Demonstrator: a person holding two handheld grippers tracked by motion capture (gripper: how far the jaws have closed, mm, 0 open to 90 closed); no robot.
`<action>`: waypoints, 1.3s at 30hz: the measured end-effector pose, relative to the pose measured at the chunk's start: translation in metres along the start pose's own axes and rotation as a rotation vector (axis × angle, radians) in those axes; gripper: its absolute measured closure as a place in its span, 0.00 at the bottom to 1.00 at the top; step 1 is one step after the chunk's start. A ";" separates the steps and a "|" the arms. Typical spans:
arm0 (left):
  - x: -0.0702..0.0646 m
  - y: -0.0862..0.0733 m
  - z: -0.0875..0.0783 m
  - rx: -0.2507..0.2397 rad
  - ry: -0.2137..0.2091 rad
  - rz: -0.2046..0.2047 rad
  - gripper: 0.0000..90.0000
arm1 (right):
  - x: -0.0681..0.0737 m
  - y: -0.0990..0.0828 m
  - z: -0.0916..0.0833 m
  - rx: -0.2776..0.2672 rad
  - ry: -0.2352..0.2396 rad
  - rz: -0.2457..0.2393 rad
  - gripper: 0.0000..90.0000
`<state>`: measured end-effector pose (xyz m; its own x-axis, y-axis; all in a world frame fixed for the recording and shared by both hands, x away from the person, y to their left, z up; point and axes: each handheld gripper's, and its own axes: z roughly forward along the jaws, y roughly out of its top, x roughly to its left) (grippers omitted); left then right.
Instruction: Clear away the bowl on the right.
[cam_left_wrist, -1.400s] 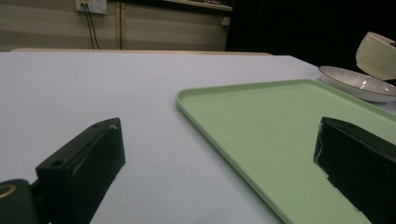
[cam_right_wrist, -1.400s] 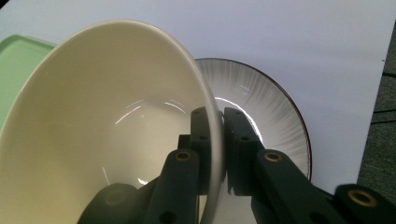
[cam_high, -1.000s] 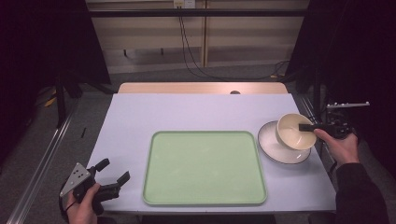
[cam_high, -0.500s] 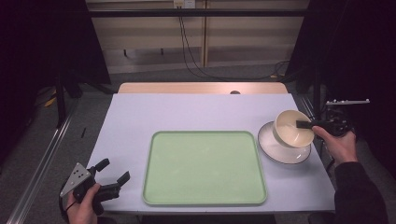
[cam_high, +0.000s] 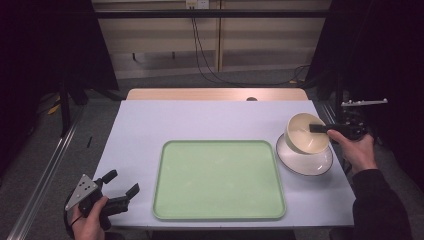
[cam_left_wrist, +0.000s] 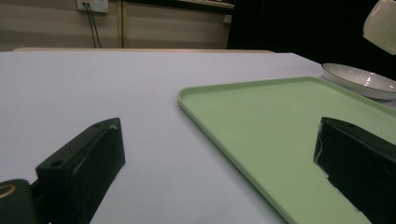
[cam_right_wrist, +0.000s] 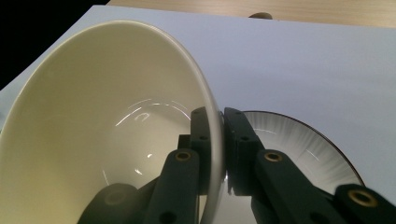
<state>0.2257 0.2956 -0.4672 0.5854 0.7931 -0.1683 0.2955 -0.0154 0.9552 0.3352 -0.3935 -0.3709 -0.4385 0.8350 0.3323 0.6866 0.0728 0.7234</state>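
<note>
Right tool (cam_right_wrist: 215, 140) hides part of bowl (cam_right_wrist: 93, 140) wall.

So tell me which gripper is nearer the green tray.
Left. The left gripper sits just off the green tray's near-left corner; the right gripper holds the cream bowl beyond its far-right corner.

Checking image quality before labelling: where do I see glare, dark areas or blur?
High view: surroundings dark, table evenly lit. Right gripper view: bright glints inside the cream bowl, its near fingers soft. Left gripper view: close black fingers blurred, green tray sharp.
</note>
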 end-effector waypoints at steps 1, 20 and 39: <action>0.000 0.000 0.000 0.000 0.000 -0.001 0.02 | 0.003 0.003 0.003 0.001 0.005 -0.008 0.93; -0.001 0.000 0.001 0.004 -0.003 0.005 0.02 | 0.024 0.027 0.034 0.037 0.048 -0.049 0.93; 0.000 0.000 0.001 0.001 -0.007 0.002 0.02 | 0.045 0.041 0.073 0.099 0.070 -0.053 0.93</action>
<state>0.2267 0.2947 -0.4674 0.5910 0.7891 -0.1677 0.2948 -0.0177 0.9554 0.3857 -0.3133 -0.3708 -0.5125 0.7889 0.3390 0.7138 0.1719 0.6790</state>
